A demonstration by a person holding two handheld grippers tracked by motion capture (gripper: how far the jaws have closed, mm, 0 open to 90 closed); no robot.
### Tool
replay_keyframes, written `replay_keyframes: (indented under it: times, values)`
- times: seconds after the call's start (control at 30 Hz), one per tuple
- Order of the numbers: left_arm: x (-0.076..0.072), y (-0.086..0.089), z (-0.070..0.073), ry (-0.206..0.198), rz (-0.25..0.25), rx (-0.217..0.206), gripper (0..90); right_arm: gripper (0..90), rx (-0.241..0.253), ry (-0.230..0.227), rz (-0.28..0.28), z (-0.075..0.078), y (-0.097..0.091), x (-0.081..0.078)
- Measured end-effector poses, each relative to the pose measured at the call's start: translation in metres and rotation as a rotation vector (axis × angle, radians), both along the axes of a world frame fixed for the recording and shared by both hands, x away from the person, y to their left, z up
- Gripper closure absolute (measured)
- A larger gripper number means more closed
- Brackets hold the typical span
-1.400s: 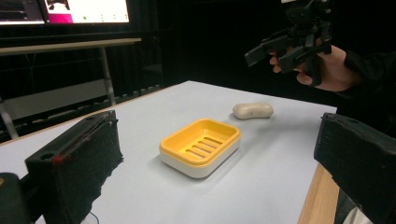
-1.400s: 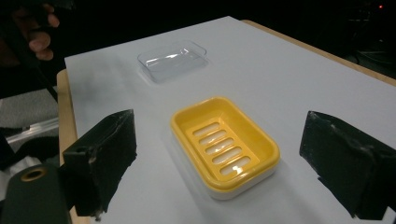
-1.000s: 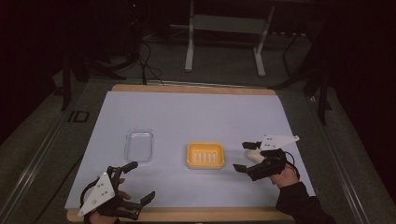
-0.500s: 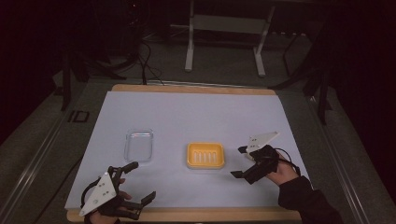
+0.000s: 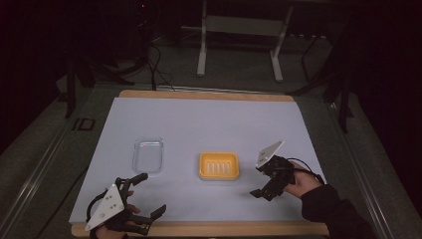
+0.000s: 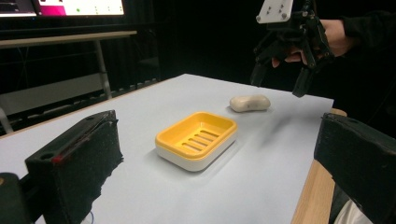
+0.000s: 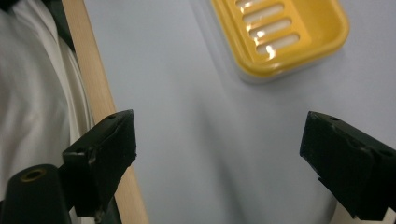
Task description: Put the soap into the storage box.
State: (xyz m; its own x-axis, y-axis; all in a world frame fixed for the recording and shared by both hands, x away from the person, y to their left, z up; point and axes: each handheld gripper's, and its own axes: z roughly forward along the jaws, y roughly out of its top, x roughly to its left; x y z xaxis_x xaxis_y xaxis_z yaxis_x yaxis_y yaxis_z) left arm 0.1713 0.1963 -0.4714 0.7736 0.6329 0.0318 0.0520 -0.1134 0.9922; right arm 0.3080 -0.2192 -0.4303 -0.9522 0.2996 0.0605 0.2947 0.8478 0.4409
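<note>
Soap dish [image 5: 219, 166], pale blue table [image 5: 209, 124], dark room

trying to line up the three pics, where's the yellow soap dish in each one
High view: the yellow soap dish sits at the table's middle, between the clear lid and the right gripper.
Left gripper view: the dish is at centre, ahead of the open jaws.
Right gripper view: the dish is at the top right, cut by the edge.
Shared landmark: the dish's slotted floor.
</note>
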Motion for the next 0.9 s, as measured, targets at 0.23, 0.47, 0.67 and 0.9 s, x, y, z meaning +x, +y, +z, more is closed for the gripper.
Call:
replay_keyframes:
  times: [0.23, 0.47, 0.67, 0.9]
  values:
    - [0.000, -0.001, -0.001, 0.004, -0.007, 0.003, 0.8, 10.6, -0.084, 0.007, 0.009, -0.001, 0.002, -0.002]
    - [0.001, -0.001, -0.001, 0.005, -0.008, 0.006, 0.8, 10.6, -0.157, 0.049, -0.009, -0.004, 0.001, 0.001]
    - [0.001, -0.001, -0.001, 0.006, -0.006, 0.005, 0.8, 10.7, -0.236, 0.086, -0.030, -0.009, 0.000, 0.002]
    - [0.001, -0.001, -0.001, 0.008, -0.006, 0.010, 0.8, 10.7, -0.342, 0.168, -0.063, -0.017, -0.004, 0.003]
